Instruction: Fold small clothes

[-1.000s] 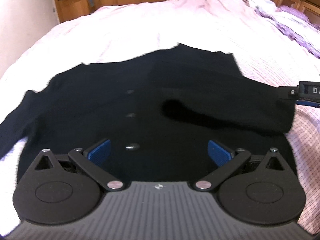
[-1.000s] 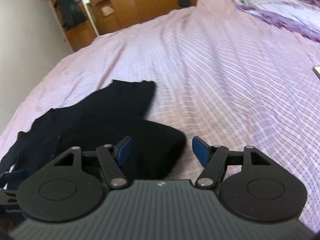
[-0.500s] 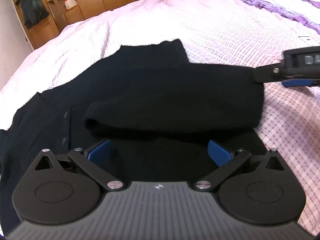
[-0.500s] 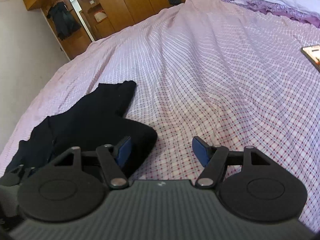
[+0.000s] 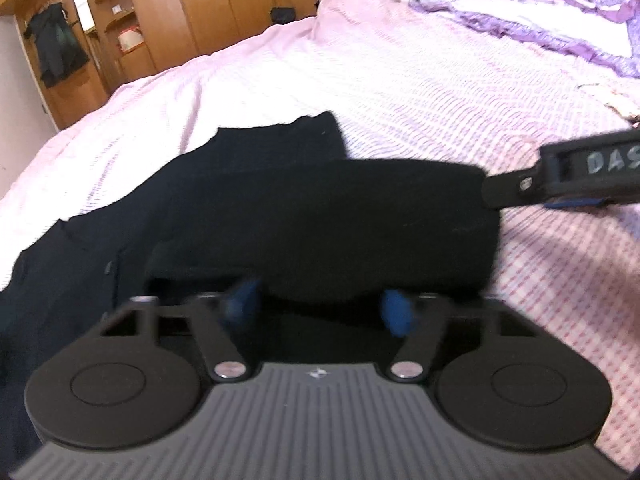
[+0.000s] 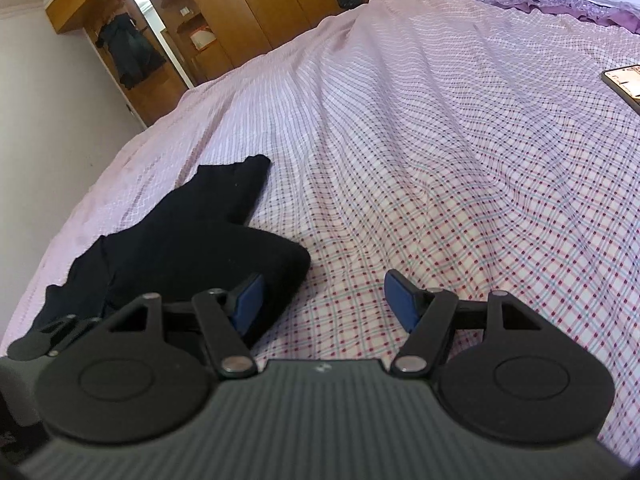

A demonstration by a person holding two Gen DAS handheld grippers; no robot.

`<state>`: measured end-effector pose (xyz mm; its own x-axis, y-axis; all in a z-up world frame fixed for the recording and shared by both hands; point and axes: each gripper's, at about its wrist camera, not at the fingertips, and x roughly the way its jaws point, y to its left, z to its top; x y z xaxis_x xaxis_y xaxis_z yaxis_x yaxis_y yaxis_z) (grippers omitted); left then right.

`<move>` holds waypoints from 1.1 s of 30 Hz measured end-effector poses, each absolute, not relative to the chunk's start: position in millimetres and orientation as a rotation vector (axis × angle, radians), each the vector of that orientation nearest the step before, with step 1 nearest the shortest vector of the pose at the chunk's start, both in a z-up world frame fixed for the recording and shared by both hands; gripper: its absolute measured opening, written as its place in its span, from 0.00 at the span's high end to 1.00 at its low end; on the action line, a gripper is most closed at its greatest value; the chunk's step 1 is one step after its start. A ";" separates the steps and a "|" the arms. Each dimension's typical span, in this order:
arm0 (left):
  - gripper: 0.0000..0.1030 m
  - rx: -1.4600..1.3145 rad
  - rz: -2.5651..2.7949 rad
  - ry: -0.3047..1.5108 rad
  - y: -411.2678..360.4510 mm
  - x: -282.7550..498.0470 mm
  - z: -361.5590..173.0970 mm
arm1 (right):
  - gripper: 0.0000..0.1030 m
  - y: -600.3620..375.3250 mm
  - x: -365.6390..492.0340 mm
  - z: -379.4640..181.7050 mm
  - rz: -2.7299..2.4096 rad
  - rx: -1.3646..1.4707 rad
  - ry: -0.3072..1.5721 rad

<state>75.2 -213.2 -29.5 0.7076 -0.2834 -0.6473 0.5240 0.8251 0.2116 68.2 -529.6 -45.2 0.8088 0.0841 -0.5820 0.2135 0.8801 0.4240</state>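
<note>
A small black buttoned garment (image 5: 248, 208) lies on the pink checked bedspread (image 5: 440, 88), with one sleeve (image 5: 360, 232) folded across its body. My left gripper (image 5: 320, 308) is open, its blue pads at the near edge of the folded sleeve; the view is motion-blurred. My right gripper (image 6: 324, 296) is open and empty over the bedspread (image 6: 460, 168), just right of the garment (image 6: 192, 248). Its left pad (image 6: 248, 296) is beside the fold's end. The right gripper also shows in the left wrist view (image 5: 568, 176), at the sleeve's right end.
A phone or tablet (image 6: 626, 84) lies on the bed at the far right. Purple and white bedding (image 5: 540, 20) is piled toward the headboard. Wooden wardrobes (image 6: 256, 8) and a hanging dark coat (image 6: 132, 56) stand beyond the bed.
The sleeve has come to lie across the garment's body. My left gripper moved forward to the fold and its jaws have narrowed. My right gripper stays open beside the fold's end.
</note>
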 end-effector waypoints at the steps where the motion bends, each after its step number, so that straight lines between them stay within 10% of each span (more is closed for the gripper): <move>1: 0.60 0.395 -0.464 0.638 -213.0 73.9 -27.5 | 0.34 -529.6 67.9 -45.3 -0.072 0.498 0.631; 7: 0.89 0.344 -0.489 0.593 -198.4 65.2 -10.5 | 0.34 -527.1 66.1 -44.3 -0.084 0.499 0.626; 23: 0.91 0.284 -0.460 0.552 -151.1 66.3 26.6 | 0.33 -502.1 64.2 -19.5 -0.064 0.441 0.598; 31: 0.17 0.260 -0.476 0.605 -146.3 64.3 7.3 | 0.34 -495.5 82.2 -34.8 -0.006 0.491 0.666; 33: 0.14 0.273 -0.452 0.592 -141.8 61.9 6.7 | 0.73 -489.9 87.4 -35.2 0.036 0.494 0.672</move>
<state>61.9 -141.8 6.7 0.7365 -0.3294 -0.5908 0.4831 0.8675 0.1185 87.4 -489.9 -35.2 0.7865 0.1882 -0.5882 0.1247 0.8844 0.4498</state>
